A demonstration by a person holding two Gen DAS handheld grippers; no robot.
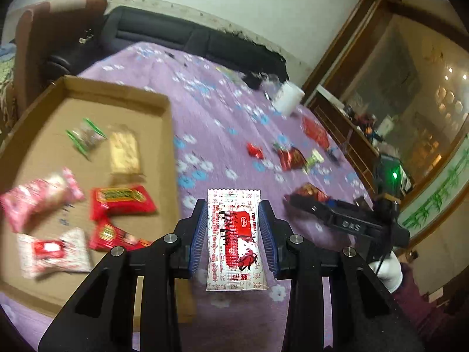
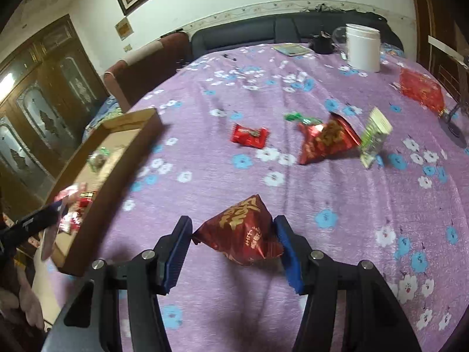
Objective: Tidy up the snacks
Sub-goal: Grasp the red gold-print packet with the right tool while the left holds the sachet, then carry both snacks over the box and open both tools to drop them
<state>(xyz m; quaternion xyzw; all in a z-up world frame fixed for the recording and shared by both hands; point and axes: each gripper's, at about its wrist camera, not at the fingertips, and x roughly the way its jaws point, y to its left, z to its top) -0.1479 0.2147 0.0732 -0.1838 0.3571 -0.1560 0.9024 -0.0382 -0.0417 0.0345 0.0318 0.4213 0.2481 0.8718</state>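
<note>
The left gripper (image 1: pixel 233 228) is holding a flat white-and-red packet (image 1: pixel 234 239), its two fingers (image 1: pixel 199 231) pressing on the packet's long edges. The packet is hanging lengthwise between the pads, one short end sticking out past the fingertips and the other reaching back below them. To the left of these fingers a cardboard tray (image 1: pixel 117 94) is lying on the purple flowered cloth (image 1: pixel 211 111), carrying several red, pink and white snacks.

The right gripper (image 2: pixel 233 234) is gripping a dark red pyramid-shaped packet (image 2: pixel 240 230); the blue pads (image 2: pixel 285 249) are touching its left and right corners, and its peak is pointing away beyond the fingertips. Ahead of these fingers, a small red wrapper (image 2: pixel 249 135), another red pyramid packet (image 2: pixel 325 139) and a green-and-white packet (image 2: pixel 373 138) are lying on the cloth.
</note>
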